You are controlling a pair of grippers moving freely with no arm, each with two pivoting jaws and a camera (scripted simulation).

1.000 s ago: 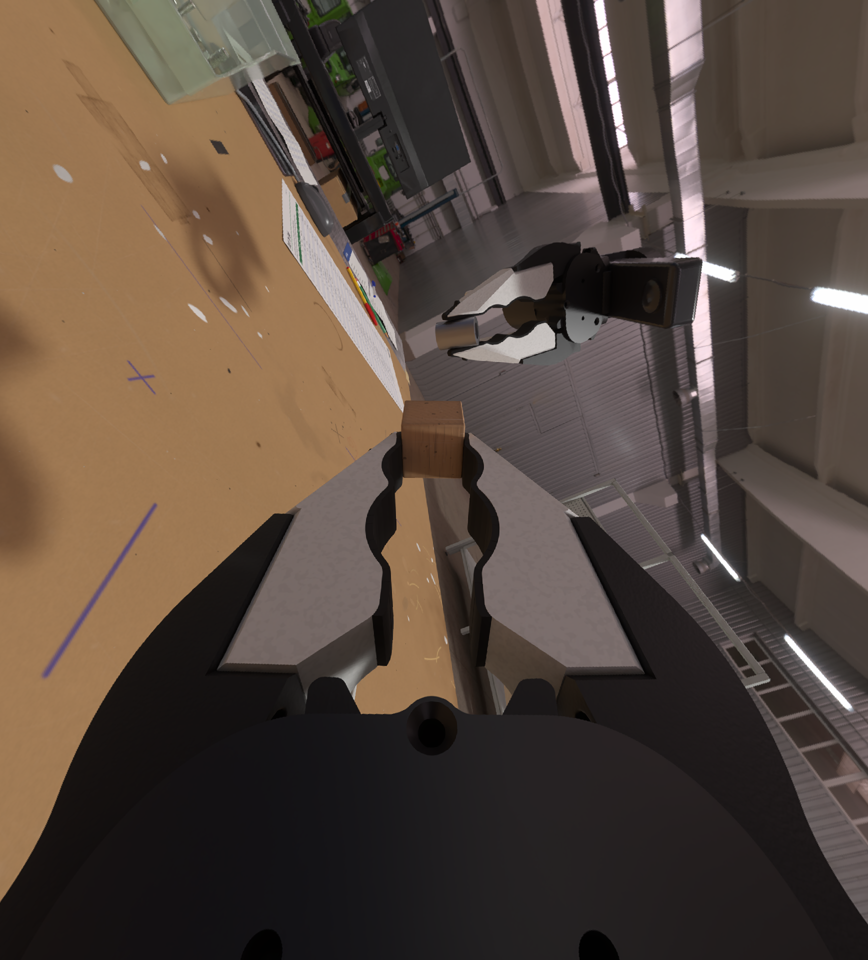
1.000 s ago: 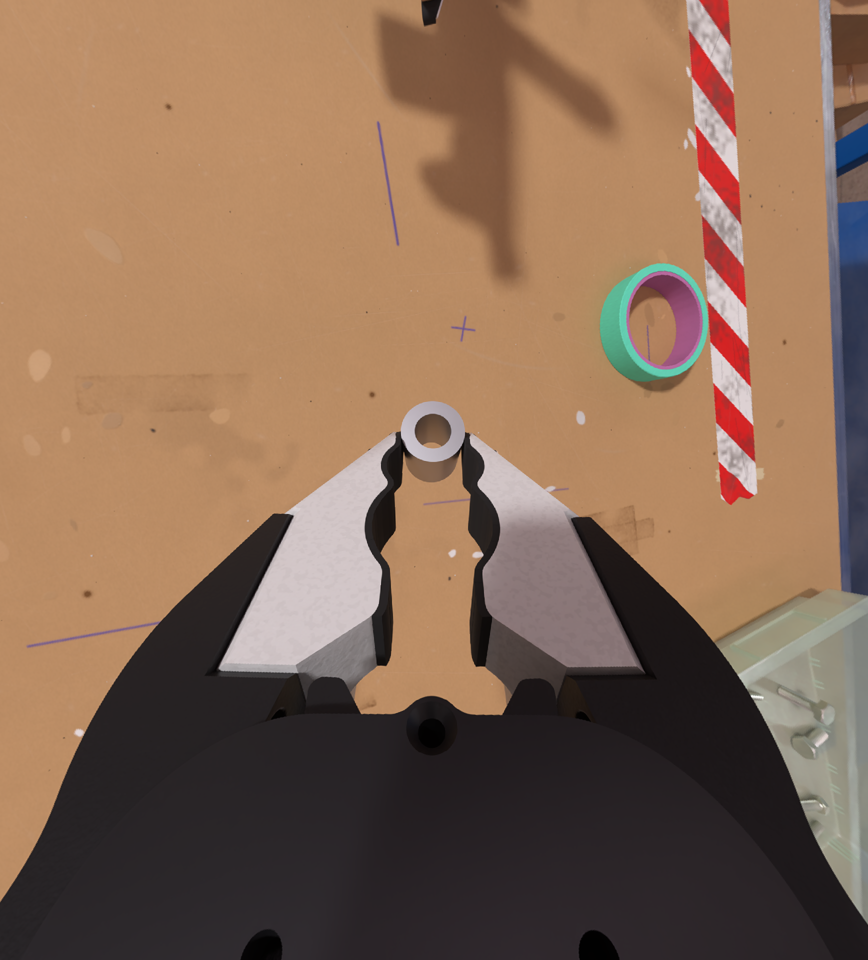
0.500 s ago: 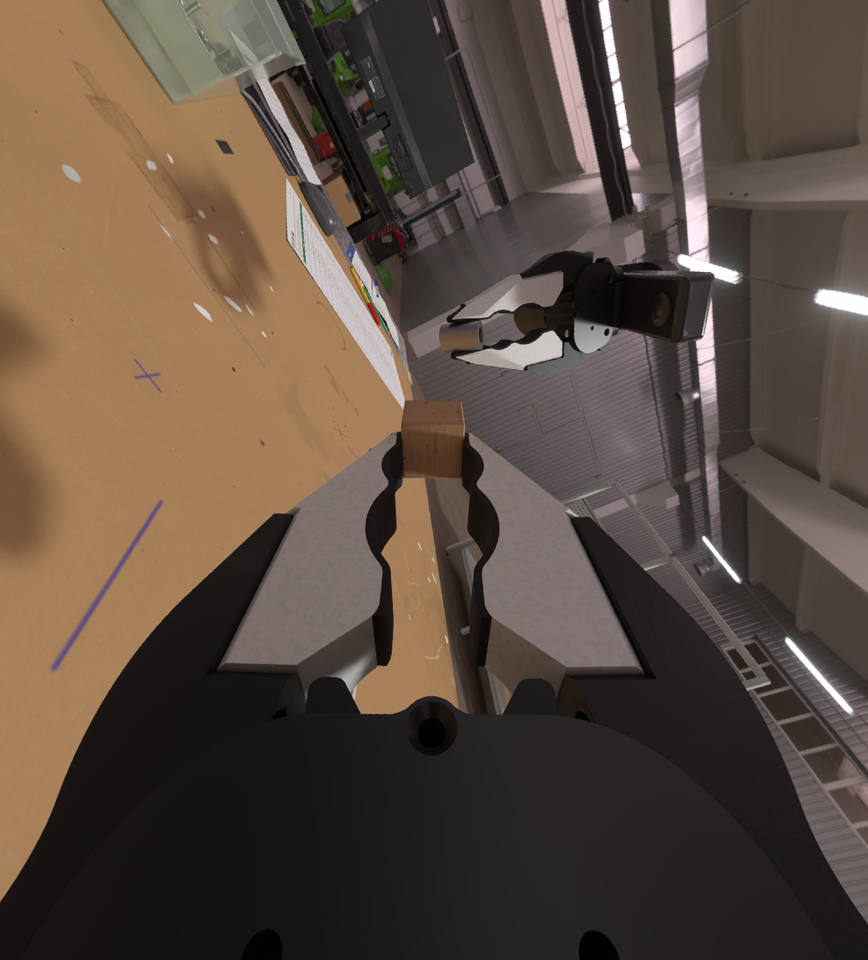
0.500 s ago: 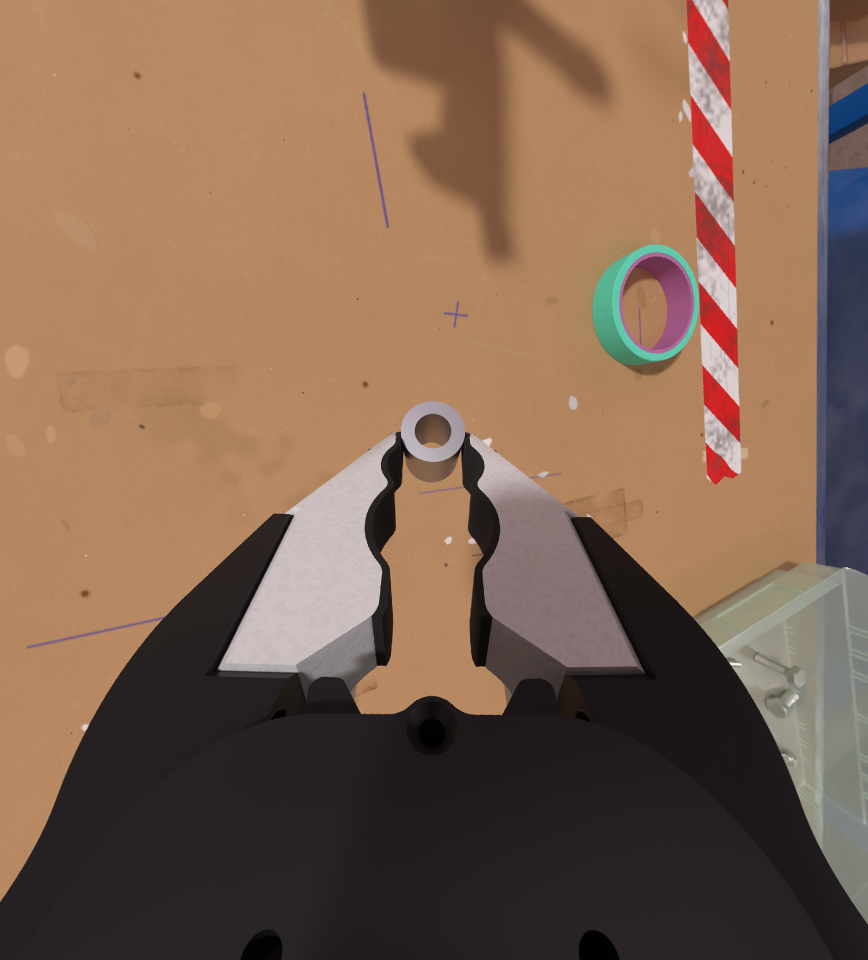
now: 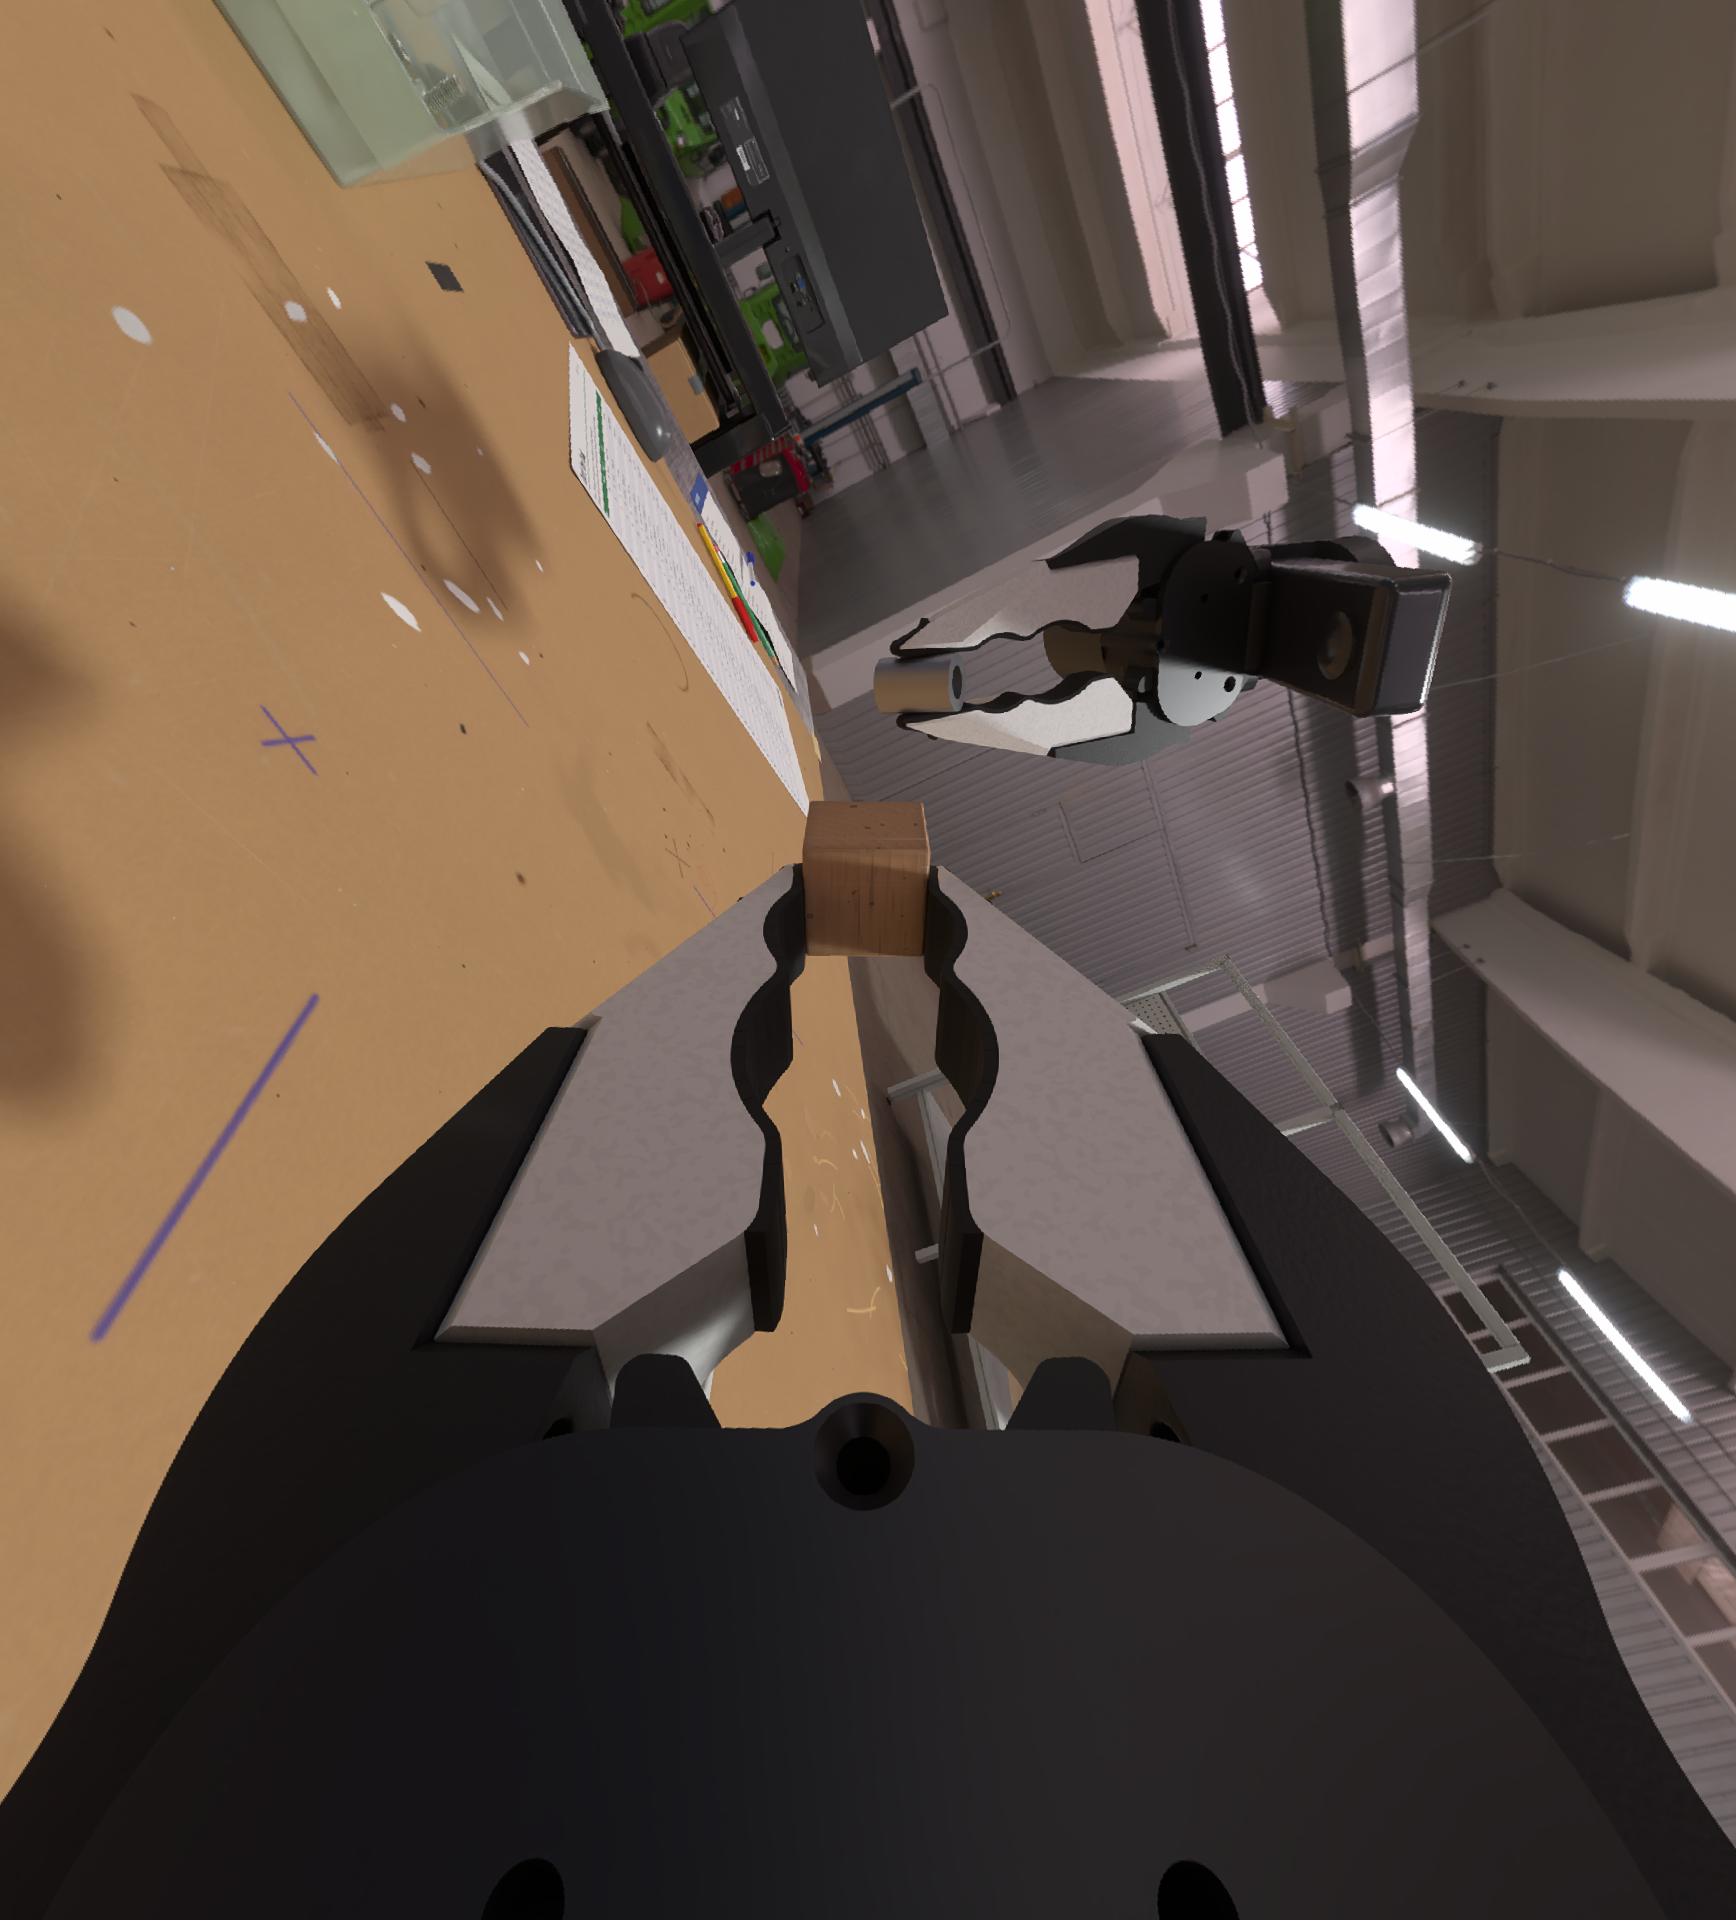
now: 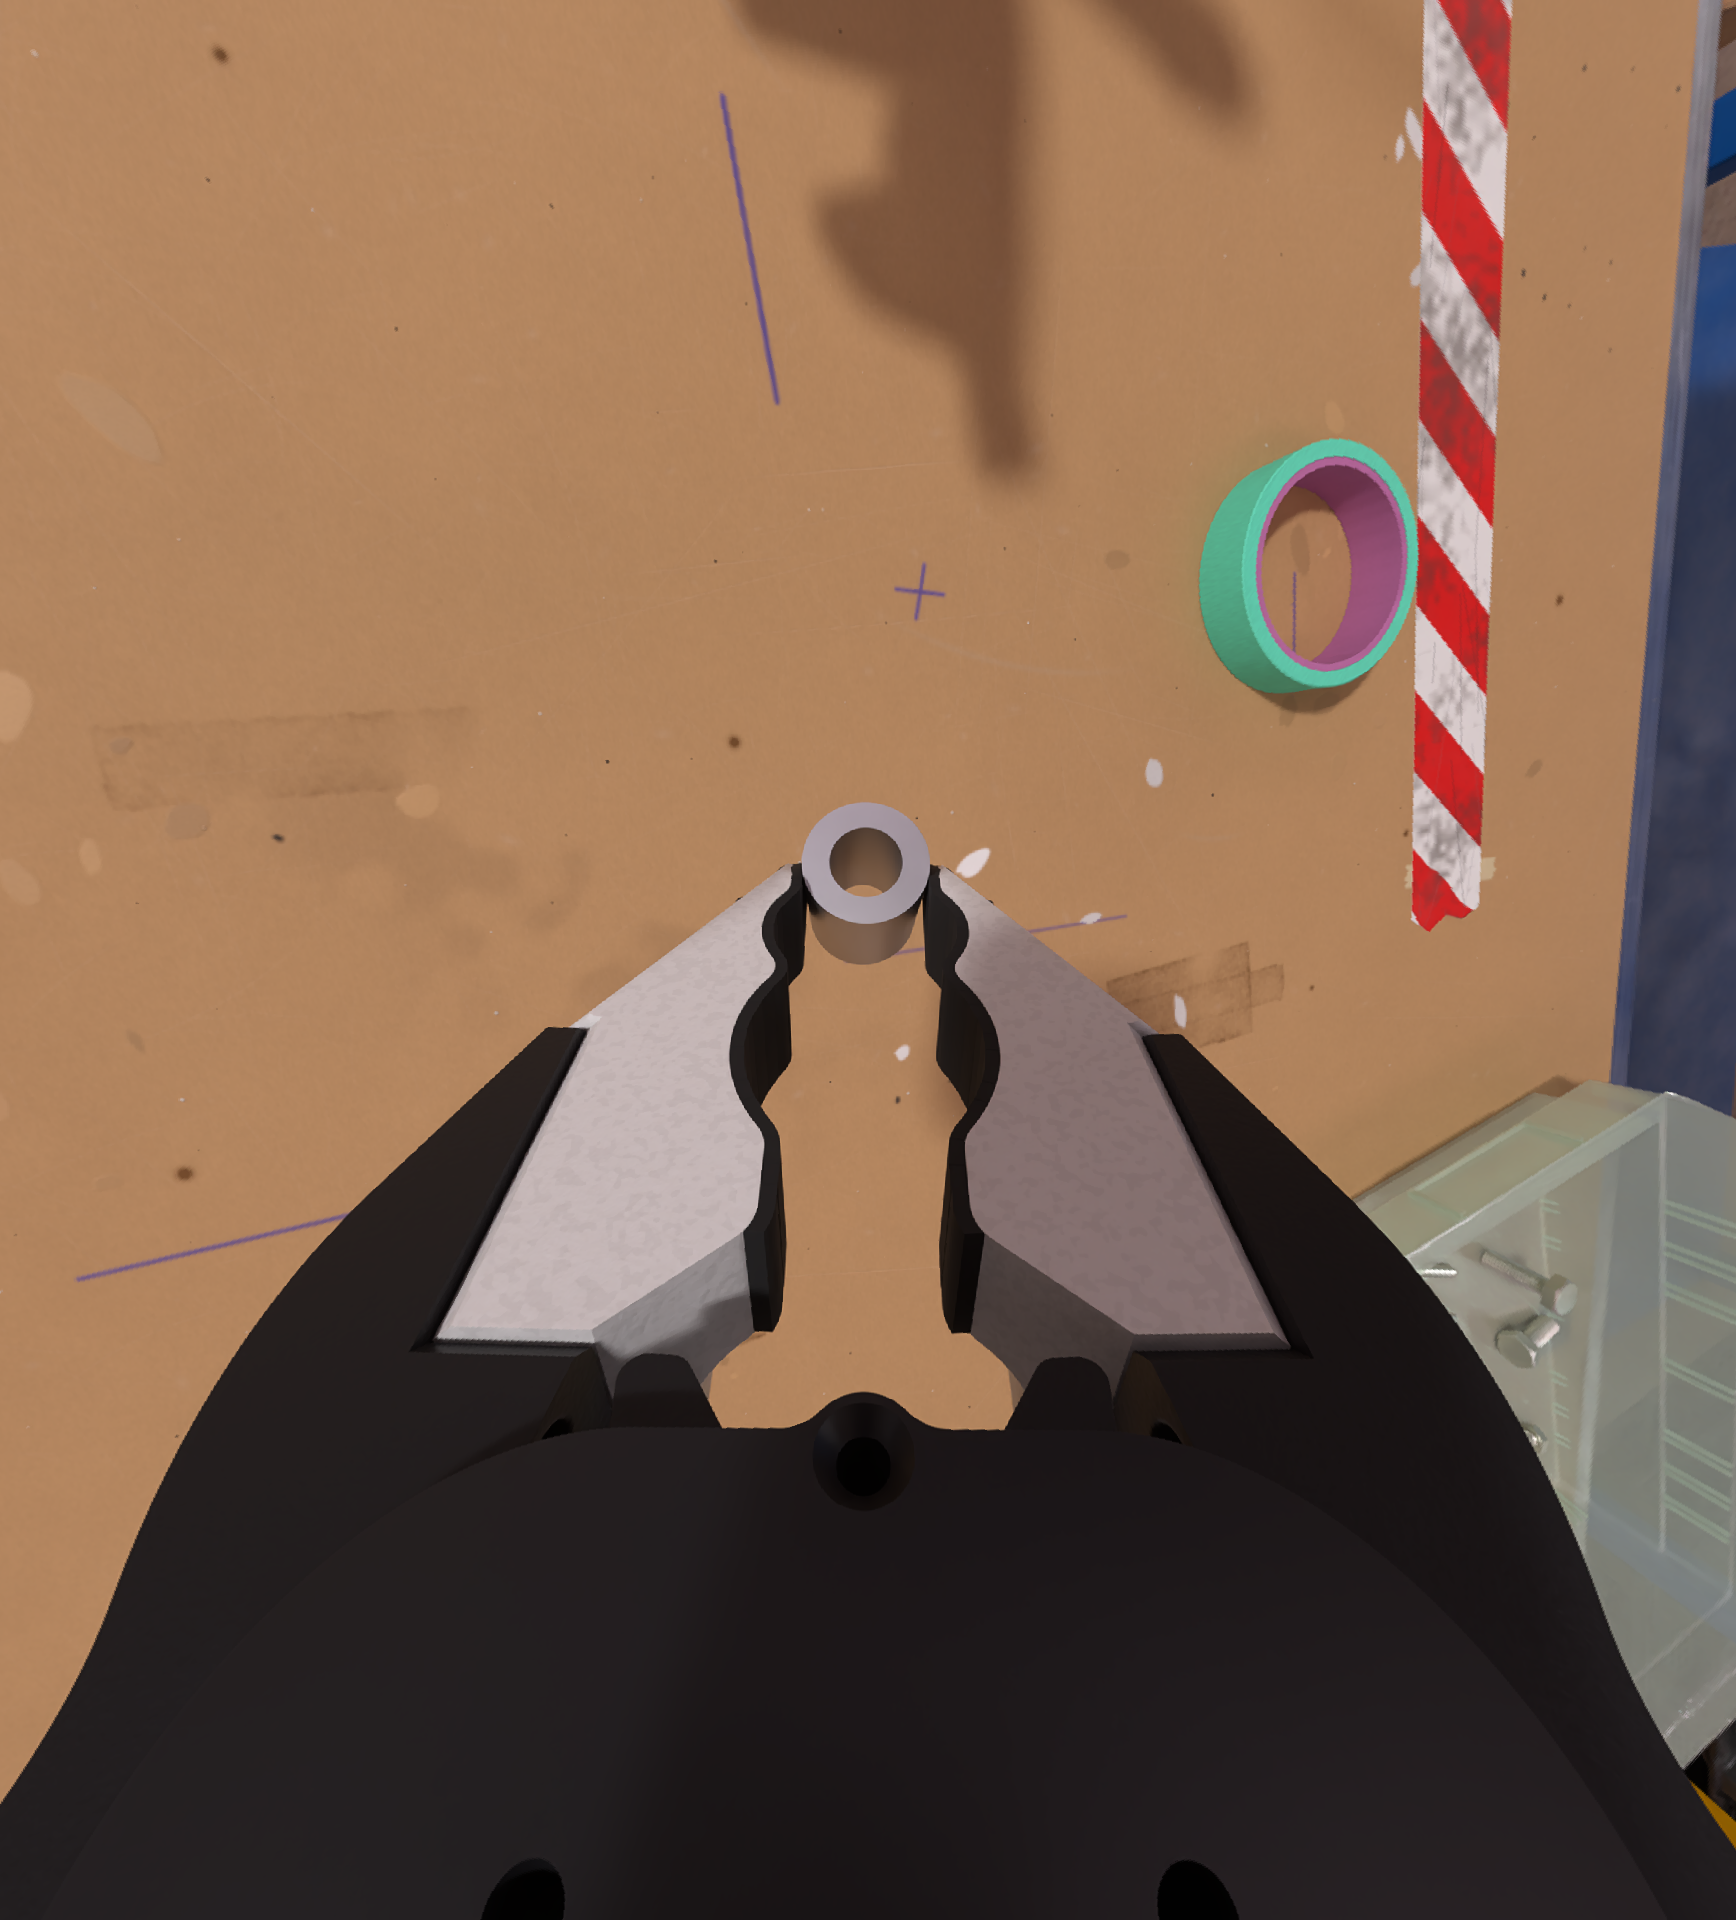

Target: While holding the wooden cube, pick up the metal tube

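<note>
My left gripper (image 5: 864, 904) is shut on the wooden cube (image 5: 864, 878), a small light-brown block held at the fingertips, off the brown tabletop (image 5: 168, 831). My right gripper (image 6: 864, 899) is shut on the metal tube (image 6: 864, 873), a short grey cylinder seen end-on with its bore facing me, held well above the table. In the left wrist view the right gripper (image 5: 931, 681) hangs in the air beyond the cube, with the metal tube (image 5: 916, 683) between its fingertips.
A green tape roll with a purple core (image 6: 1305, 566) lies on the tabletop (image 6: 324, 520) at the right, next to a red-and-white striped strip (image 6: 1456, 468). A clear plastic bin with bolts (image 6: 1622, 1351) sits at the lower right; it also shows in the left wrist view (image 5: 407, 83). Papers (image 5: 677, 582) lie along the table edge.
My right gripper has risen farther from the table with the tube in it; in its view the tape roll and strip drift down and shrink. The left gripper holds the cube nearly still.
</note>
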